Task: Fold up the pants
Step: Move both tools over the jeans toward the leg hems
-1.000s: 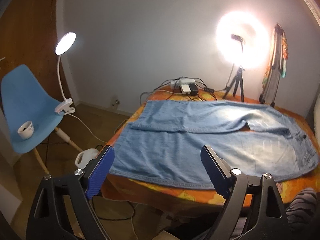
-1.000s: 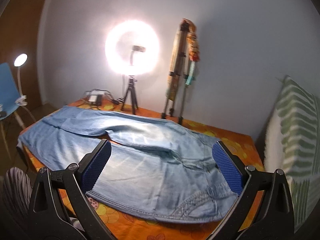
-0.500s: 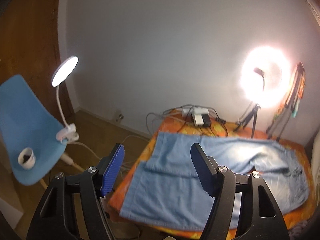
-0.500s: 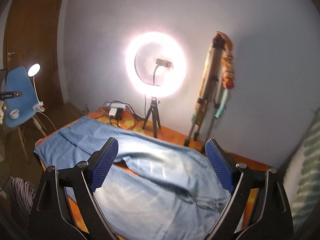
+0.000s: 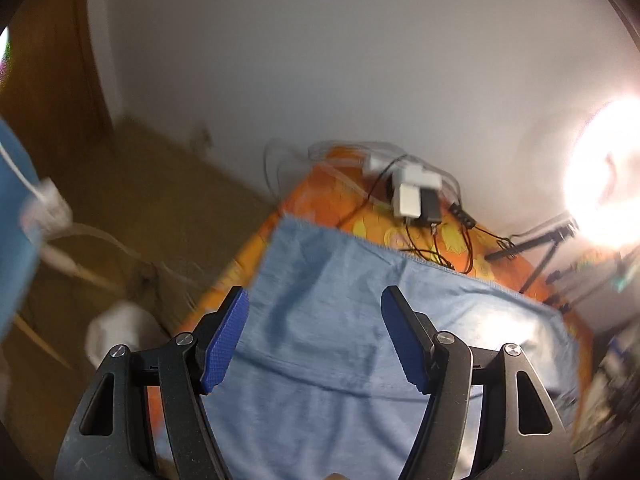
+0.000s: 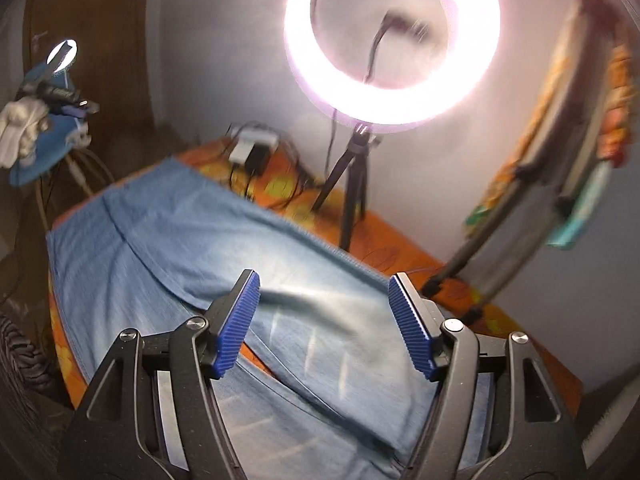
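Denim pants (image 5: 360, 320) flat on orange table (image 5: 320, 196); both tools gaping; no legible writing.

surface: orange floral table (image 6: 404, 258) | on it: jeans (image 6: 192, 248), power strip (image 5: 416, 196), tripod (image 6: 352, 184)

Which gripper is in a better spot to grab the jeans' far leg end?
Probably the left gripper: its open jaws frame the far leg's hem on the jeans, near the chargers. The right gripper, also open, hangs over mid-leg by the ring light.
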The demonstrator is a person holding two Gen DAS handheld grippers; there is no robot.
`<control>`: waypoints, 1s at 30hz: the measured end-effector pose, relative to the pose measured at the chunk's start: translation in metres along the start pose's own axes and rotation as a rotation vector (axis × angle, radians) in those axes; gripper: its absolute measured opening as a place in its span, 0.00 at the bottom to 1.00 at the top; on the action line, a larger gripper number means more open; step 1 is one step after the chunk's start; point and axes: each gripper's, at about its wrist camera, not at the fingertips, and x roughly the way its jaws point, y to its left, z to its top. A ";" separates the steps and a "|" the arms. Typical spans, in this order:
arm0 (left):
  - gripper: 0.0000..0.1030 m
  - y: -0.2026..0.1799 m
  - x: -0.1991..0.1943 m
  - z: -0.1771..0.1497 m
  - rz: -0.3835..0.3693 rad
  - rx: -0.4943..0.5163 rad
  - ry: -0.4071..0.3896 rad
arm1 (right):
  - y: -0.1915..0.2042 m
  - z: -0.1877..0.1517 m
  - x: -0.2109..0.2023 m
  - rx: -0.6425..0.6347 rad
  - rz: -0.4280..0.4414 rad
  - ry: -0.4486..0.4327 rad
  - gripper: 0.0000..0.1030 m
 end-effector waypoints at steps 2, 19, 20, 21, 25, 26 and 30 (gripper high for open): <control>0.66 0.000 0.031 0.005 0.007 -0.014 0.027 | 0.006 -0.001 0.021 -0.032 0.042 0.018 0.68; 0.66 0.041 0.123 0.021 0.047 0.106 0.019 | 0.147 0.095 0.208 -0.174 0.388 0.082 0.60; 0.67 0.044 0.124 0.021 0.036 0.103 0.016 | 0.157 0.105 0.222 -0.172 0.413 0.088 0.60; 0.66 0.049 0.126 0.020 0.025 0.098 0.015 | 0.165 0.112 0.232 -0.170 0.427 0.089 0.60; 0.66 0.064 0.136 0.019 -0.004 0.091 0.027 | 0.197 0.139 0.282 -0.134 0.507 0.103 0.57; 0.66 0.067 0.137 0.019 -0.013 0.090 0.028 | 0.207 0.146 0.298 -0.123 0.531 0.116 0.57; 0.66 0.081 0.142 0.026 -0.057 0.057 0.026 | 0.241 0.158 0.347 -0.143 0.540 0.141 0.56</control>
